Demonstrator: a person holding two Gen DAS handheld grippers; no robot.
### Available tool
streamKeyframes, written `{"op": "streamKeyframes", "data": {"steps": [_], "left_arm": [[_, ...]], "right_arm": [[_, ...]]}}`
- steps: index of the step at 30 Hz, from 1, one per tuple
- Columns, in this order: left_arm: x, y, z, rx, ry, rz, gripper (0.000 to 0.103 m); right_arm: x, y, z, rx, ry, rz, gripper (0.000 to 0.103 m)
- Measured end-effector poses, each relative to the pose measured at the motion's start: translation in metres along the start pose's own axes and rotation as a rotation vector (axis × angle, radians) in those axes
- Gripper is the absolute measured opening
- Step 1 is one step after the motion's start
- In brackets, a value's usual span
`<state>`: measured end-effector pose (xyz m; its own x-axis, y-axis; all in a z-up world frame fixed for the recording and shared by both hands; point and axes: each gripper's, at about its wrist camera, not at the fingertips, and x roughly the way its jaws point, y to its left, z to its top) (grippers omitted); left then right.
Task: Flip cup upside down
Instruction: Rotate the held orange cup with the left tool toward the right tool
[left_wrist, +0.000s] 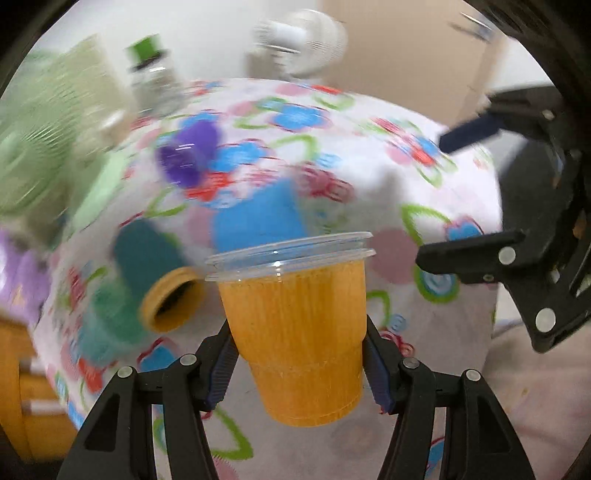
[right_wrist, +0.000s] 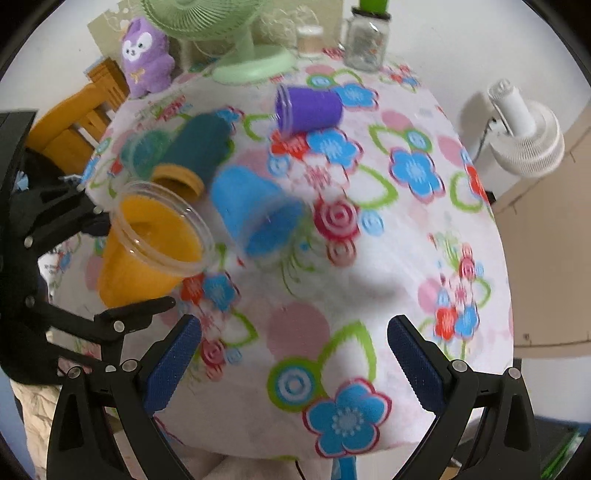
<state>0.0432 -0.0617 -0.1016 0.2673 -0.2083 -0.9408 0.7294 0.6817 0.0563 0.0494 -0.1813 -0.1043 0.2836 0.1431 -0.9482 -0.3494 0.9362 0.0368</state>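
Two ribbed left tool (left_wrist: 300, 369) pads clamp tapered translucent orange cup (left_wrist: 295, 332).

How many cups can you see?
4. The orange cup is held in the left tongs. The blue cup, purple cup and dark teal cup lie tipped over on the flowery tablecloth.

Each hand-held gripper is built of matte black plastic: the left hand-held gripper (left_wrist: 299, 363) and the right hand-held gripper (right_wrist: 293, 363) share the same triangular, cut-out finger arms joined by round silver rivets. The inner faces of the fingers (right_wrist: 173, 363) carry dark blue pads with a fine ribbed grip texture (the ridges read clearly in the right wrist view). No cables or printed markings are discernible.
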Motion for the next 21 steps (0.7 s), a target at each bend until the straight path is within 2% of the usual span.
{"op": "streamKeyframes", "data": {"steps": [5,9,12,16,18,21], "left_arm": [[0.020,-0.029,0.005,0.233,0.000,-0.046,0.063],[0.035,-0.043,0.013,0.323,-0.013,-0.082,0.063],[0.045,-0.052,0.016,0.385,-0.012,-0.075,0.063],[0.052,-0.052,0.018,0.387,0.011,-0.081,0.068],[0.052,-0.050,0.020,0.362,0.021,-0.053,0.079],[0.044,-0.045,0.020,0.298,0.020,-0.023,0.087]], "right_arm": [[0.013,-0.007,-0.022,0.024,0.023,-0.009,0.102],[0.024,-0.012,-0.031,0.055,0.044,-0.016,0.102],[0.029,-0.017,-0.035,0.079,0.048,-0.006,0.102],[0.033,-0.023,-0.036,0.090,0.054,0.006,0.102],[0.034,-0.024,-0.034,0.080,0.057,0.009,0.102],[0.031,-0.023,-0.028,0.041,0.056,0.034,0.102]]}}
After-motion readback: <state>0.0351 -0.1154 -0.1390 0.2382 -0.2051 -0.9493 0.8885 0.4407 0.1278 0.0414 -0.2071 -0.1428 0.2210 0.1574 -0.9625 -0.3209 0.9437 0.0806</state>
